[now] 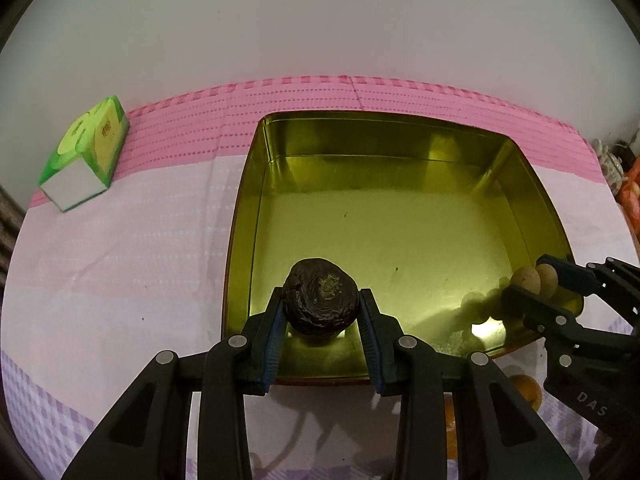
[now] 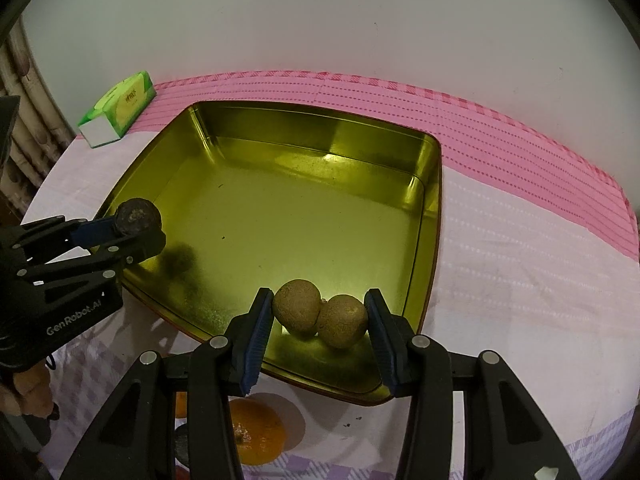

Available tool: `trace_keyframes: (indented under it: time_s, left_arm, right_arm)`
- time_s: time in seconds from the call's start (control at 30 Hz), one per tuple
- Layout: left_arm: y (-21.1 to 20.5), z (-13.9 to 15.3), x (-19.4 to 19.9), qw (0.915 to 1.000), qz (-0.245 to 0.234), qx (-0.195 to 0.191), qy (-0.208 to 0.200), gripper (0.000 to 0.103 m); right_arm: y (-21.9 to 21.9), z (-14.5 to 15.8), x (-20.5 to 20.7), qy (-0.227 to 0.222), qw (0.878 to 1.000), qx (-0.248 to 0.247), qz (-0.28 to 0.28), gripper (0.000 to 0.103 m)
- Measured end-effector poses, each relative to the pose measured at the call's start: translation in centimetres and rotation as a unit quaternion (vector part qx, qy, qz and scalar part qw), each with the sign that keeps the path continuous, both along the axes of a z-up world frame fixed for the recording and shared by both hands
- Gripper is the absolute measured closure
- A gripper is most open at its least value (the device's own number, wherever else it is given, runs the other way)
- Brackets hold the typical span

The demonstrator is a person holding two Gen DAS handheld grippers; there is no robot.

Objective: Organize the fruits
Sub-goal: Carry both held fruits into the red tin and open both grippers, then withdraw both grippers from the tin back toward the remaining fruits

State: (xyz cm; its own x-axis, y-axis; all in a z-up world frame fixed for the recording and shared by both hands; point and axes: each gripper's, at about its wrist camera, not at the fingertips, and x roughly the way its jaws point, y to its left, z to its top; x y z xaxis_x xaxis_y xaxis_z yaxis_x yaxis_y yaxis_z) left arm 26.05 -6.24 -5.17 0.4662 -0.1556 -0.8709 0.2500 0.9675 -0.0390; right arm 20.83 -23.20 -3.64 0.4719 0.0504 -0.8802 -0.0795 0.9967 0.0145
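A gold metal tray (image 1: 384, 152) (image 2: 280, 128) lies on the tablecloth. My left gripper (image 1: 322, 308) is shut on a dark wrinkled fruit (image 1: 320, 300) and holds it over the tray's near left edge; it shows in the right wrist view (image 2: 138, 216) too. My right gripper (image 2: 320, 316) is shut on two joined tan round fruits (image 2: 320, 314) over the tray's near right edge; they show in the left wrist view (image 1: 536, 278) too. An orange (image 2: 256, 428) lies on the cloth below the right gripper.
A green tissue box (image 1: 86, 152) (image 2: 120, 106) lies at the far left of the table. A white wall stands behind the pink cloth edge (image 1: 360, 88). Clutter (image 1: 624, 176) sits off the table's right side.
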Motion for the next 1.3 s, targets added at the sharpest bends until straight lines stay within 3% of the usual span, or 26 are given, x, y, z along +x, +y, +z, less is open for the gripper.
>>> trace_keyframes:
  time_s: [0.27,0.4,0.5,0.73,1.03,1.3]
  left_arm:
    - [-0.4,0.0,0.0,1.0,0.001,0.008,0.004,0.066]
    - [-0.6,0.2,-0.1,0.9999,0.003,0.012,0.004,0.061]
    - [-0.5,0.4,-0.3,0.9999,0.005,0.011,0.004,0.055]
    - [0.0,1.4,-1.3,1.0,0.008,0.004,-0.001,0.055]
    - [1.1,4.1,-5.7,0.9997,0.004,0.001,-0.022,0.055]
    - [1.9,3.8,-11.4,0.9999,-0.006,0.002,-0.014,0.055]
  right_arm:
    - [-0.2,0.1,-0.3,0.0,1.0,0.006,-0.002,0.058]
    - [-0.1,0.5,-0.5,-0.008,1.0,0.013,0.002,0.049]
    - [0.1,0.8,-0.7,-0.012,1.0,0.01,0.003,0.049]
    - [0.4,2.0,-1.6,-0.024,1.0,0.011,0.003,0.049]
    - [0.8,4.1,-4.8,-0.046,0.999,0.013,0.003,0.049]
    - [-0.1,4.2,-10.1,-0.044,0.999,0.019,-0.009,0.049]
